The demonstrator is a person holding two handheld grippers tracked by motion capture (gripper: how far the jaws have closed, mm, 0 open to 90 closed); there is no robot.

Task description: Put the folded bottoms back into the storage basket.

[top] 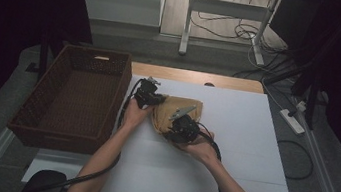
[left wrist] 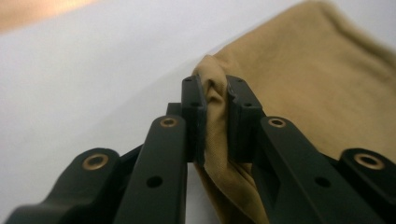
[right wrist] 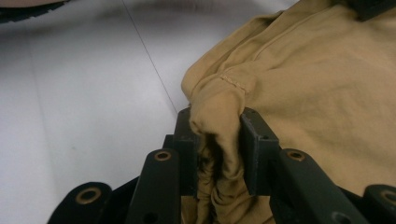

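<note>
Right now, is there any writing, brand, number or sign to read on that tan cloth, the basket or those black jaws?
None: no readable text anywhere.
Tan cloth: plain fabric with a stitched seam, no label or print.
Wicker basket: bare weave, no tag.
Left gripper and right gripper: black jaws with brass-coloured rivets, no markings.
White table top: blank.

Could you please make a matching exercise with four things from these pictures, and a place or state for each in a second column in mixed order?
Things:
1. left gripper
2. right gripper
3. woven basket
4. tan cloth

Places or states:
A. stands at the left of the white table, nothing inside
B. lies bunched on the white table, gripped at two spots
C. shut on a plain fold of cloth
D. shut on a fold beside a stitched seam

Pairs: 1-C, 2-D, 3-A, 4-B
</note>
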